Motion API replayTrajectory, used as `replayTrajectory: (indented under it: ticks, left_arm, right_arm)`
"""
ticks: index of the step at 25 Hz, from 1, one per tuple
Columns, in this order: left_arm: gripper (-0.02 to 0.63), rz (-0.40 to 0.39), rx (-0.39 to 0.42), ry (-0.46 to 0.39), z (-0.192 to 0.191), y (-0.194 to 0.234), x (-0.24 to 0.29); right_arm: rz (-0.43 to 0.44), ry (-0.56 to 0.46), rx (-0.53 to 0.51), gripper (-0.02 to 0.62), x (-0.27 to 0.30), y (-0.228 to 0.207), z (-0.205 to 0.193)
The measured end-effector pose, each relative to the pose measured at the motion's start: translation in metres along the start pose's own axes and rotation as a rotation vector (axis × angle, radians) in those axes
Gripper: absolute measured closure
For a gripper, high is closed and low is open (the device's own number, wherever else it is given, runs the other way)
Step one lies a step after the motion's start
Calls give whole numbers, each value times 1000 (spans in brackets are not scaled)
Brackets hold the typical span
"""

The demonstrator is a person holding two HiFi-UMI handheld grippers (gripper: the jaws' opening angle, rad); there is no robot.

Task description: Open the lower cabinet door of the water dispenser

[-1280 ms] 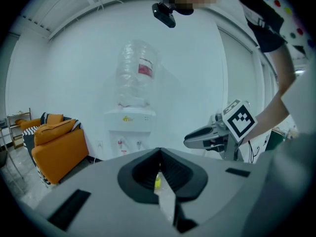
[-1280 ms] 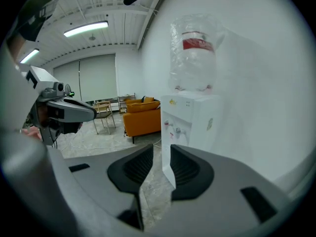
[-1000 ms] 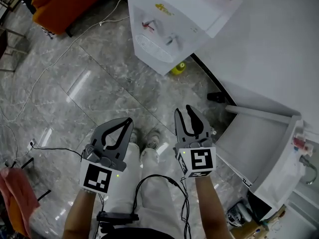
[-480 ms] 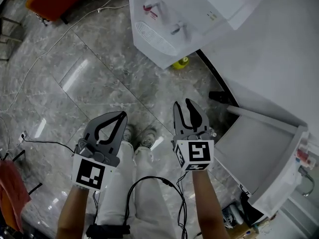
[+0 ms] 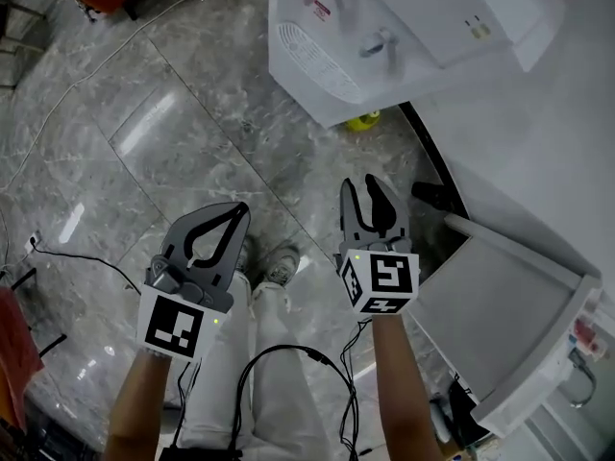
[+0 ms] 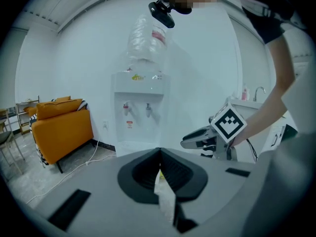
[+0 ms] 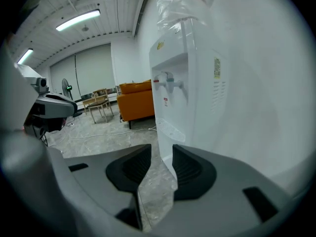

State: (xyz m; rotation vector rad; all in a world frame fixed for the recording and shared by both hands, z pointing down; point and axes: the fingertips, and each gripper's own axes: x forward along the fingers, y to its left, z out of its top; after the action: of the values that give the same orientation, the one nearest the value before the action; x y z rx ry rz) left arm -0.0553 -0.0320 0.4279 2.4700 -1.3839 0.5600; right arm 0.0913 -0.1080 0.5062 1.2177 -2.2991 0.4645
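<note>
Head view has us standing back from the water dispenser (image 5: 384, 27). It sits ahead of both tools, slightly to the right of the right tool (image 5: 362, 182), and well apart from each.

The left tool (image 5: 237, 209) has its jaws pressed together with nothing between them. The right tool's jaws stand spread and have just been opening. They hold only air, and the right gripper view shows the dispenser's front corner through the gap.

We judge this to be the approach, since no tool touches the dispenser. The lower cabinet door (image 6: 139, 138) sits under the taps, far ahead of the left tool. Its seam and handle are too small for us to make out.

Next we should bring the right tool forward and lower, below the drip tray (image 5: 317, 51). Its jaws should stay spread until they straddle the door's free edge or handle. Then we pinch and pull along the door's arc.

The floor (image 5: 192, 142) between the tools and the dispenser is bare, so the door has room to swing. A yellow object (image 5: 363, 121) lies just beside the dispenser's base, ahead of the right tool. A white cabinet (image 5: 500, 325) stands near the right tool's right side, and the wall (image 5: 538, 133) runs beyond it, which narrows that flank. A cable (image 5: 86, 75) trails well ahead-left of the left tool, towards the orange sofa (image 6: 61, 120)
</note>
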Motion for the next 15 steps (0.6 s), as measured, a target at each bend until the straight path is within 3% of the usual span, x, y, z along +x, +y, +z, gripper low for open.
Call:
replayTrajectory:
  ticks: [4,7,15]
  left_arm:
    - [595,12,-42,-10,-16,4,9]
    - [595,34,-118,-21,-29,8,15]
    - [595,-7,-15,8,-57,15,36]
  right_arm:
    - [-4,12,-14,474,24,-8,-10]
    - [-14,30,-20,474,42,-16,-22]
    - [-44,80,-5,463,87,-35,-57]
